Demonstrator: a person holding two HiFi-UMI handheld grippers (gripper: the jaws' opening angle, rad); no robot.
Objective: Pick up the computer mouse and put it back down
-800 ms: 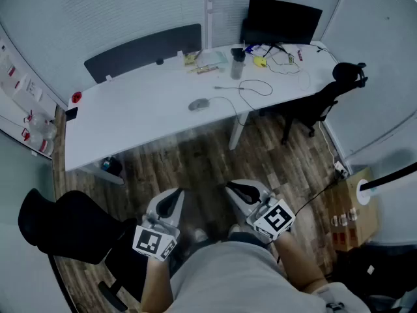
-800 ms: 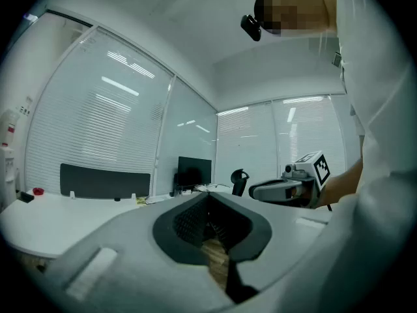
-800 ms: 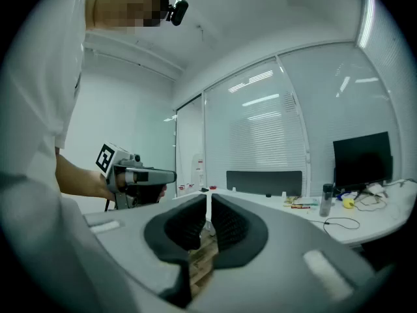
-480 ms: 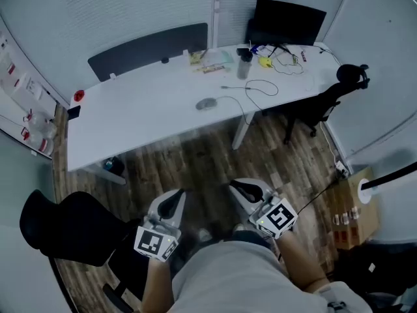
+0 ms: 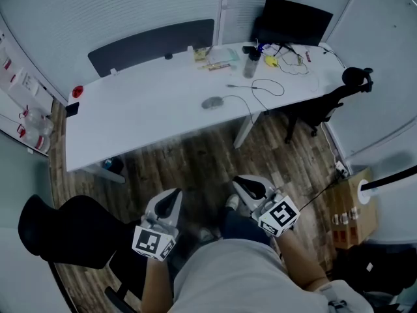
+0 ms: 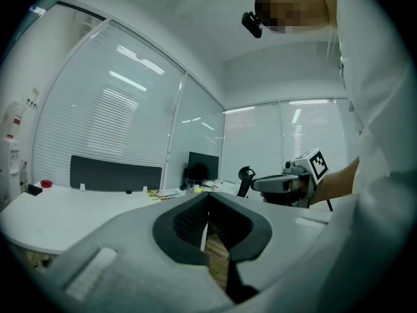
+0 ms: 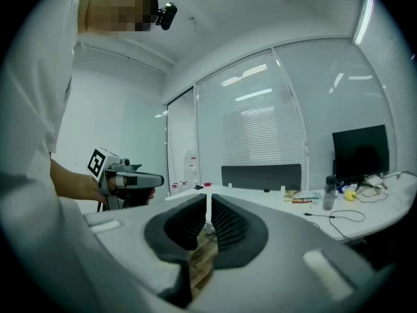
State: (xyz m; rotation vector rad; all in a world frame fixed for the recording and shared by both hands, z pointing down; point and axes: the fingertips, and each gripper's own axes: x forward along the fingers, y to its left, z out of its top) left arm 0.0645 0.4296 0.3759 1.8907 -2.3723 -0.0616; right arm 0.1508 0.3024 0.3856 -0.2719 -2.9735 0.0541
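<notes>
The grey computer mouse (image 5: 212, 102) lies on the white desk (image 5: 143, 119), its cable running off to the right. Both grippers hang far from it, over the wooden floor close to the person's body. My left gripper (image 5: 174, 195) is shut, its dark pads meeting with nothing between them (image 6: 207, 206). My right gripper (image 5: 242, 184) is shut too and holds nothing (image 7: 208, 215). Each gripper view shows the other gripper held level beside it: the right gripper (image 6: 287, 182) and the left gripper (image 7: 130, 180).
At the desk's back right stand a black monitor (image 5: 296, 19), a dark bottle (image 5: 253, 64) and small clutter. A looped cable (image 5: 267, 87) lies beside the mouse. One black chair (image 5: 65, 230) is at the lower left, another (image 5: 326, 103) at the desk's right end. A cardboard box (image 5: 355, 207) stands on the right.
In the head view the desk and mouse have shifted slightly to the right. Both grippers stay shut and low near the body, hardly moved.
</notes>
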